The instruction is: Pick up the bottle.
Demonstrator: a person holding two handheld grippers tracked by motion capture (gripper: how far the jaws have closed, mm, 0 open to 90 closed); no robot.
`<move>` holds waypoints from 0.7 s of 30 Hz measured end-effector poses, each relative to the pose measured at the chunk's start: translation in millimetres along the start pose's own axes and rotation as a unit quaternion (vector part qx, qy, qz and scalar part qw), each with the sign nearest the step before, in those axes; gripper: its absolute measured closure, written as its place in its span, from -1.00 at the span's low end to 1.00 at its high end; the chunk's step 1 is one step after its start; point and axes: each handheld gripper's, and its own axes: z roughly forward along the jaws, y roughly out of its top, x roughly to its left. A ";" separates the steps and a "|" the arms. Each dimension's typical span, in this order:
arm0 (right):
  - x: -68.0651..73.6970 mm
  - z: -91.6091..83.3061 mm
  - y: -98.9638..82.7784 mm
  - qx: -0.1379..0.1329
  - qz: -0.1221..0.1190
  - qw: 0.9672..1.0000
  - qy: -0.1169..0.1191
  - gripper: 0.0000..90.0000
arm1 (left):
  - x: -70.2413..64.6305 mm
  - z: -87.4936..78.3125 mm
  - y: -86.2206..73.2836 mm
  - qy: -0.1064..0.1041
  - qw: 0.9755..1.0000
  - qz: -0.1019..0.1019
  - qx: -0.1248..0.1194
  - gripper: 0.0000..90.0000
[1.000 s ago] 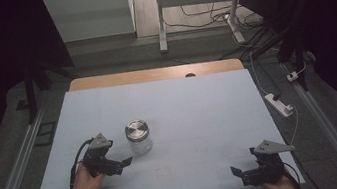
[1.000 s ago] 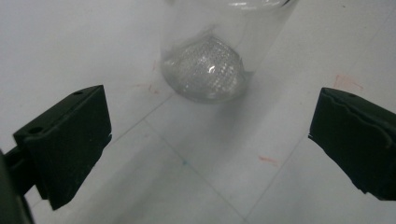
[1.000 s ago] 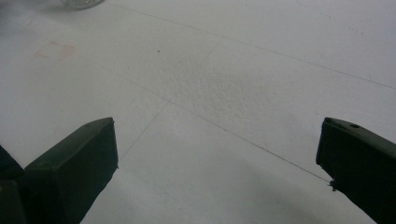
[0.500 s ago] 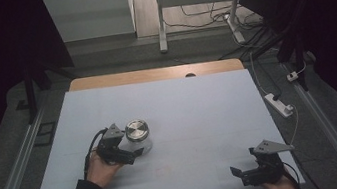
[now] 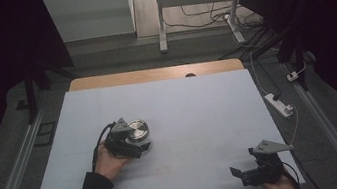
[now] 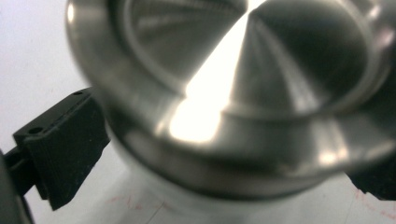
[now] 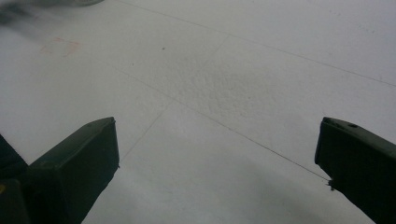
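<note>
My left tool [image 5: 139,147] straddles the jar [image 5: 137,129] at frame centre-left, jaws spread; my right tool [image 5: 243,175] rests spread, lower right.

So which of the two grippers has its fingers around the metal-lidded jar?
The left gripper: its fingers flank the jar below the lid. The right gripper sits open near the table's front right corner, fingers apart over bare surface.
</note>
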 end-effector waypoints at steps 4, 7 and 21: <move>0.1 0.1 0.1 0.001 -0.001 1.000 0.001 -1.00 | -0.7 3.2 1.3 0.014 1.000 0.007 0.005 -0.95; 0.2 0.2 0.1 0.001 -0.001 1.000 0.001 -1.00 | -2.3 3.3 0.6 0.021 1.000 0.016 0.008 -0.86; 0.6 0.0 0.0 0.000 -0.005 1.000 0.002 -1.00 | -5.8 2.5 1.1 0.028 0.999 0.013 0.013 -0.66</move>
